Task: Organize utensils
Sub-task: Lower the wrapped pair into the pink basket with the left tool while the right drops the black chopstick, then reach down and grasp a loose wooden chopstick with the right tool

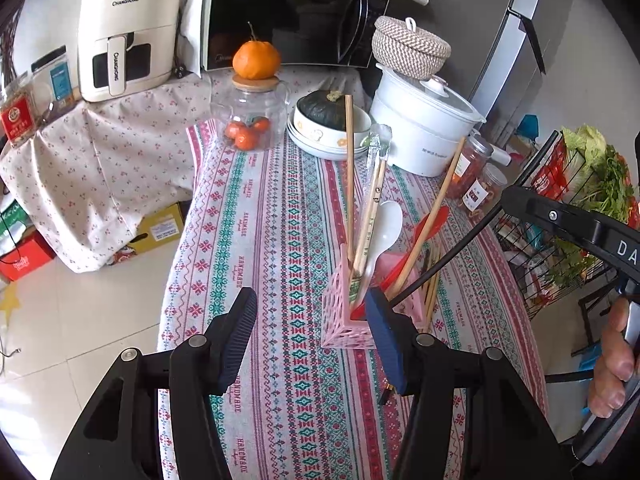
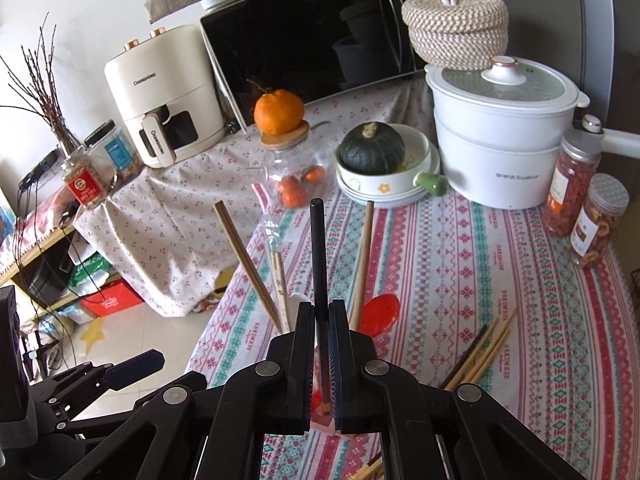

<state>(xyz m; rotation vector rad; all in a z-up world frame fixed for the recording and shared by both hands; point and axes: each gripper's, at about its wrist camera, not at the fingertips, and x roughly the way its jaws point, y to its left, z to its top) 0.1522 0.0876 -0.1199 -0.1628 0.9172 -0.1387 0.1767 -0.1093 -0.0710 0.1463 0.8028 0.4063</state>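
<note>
A pink lattice utensil holder [image 1: 346, 326] stands on the patterned tablecloth [image 1: 280, 240]. It holds wooden chopsticks [image 1: 350, 184], a white spoon [image 1: 386, 222] and a red spoon [image 1: 430, 224]. My left gripper [image 1: 312, 336] is open just left of the holder, its right pad beside it. My right gripper [image 2: 320, 320] is shut on a black chopstick [image 2: 319, 264], held upright above the holder, which is mostly hidden beneath the jaws in the right wrist view. Loose chopsticks [image 2: 480, 350] lie on the cloth to the right; they also show in the left wrist view [image 1: 432, 280].
At the back stand a glass jar of oranges [image 1: 250, 120], a bowl with a green squash [image 1: 326, 114], a white steamer pot [image 1: 424, 124], snack jars [image 2: 576, 196], a microwave [image 1: 292, 16] and an air fryer [image 1: 128, 32]. A wire vegetable rack [image 1: 568, 200] is at right.
</note>
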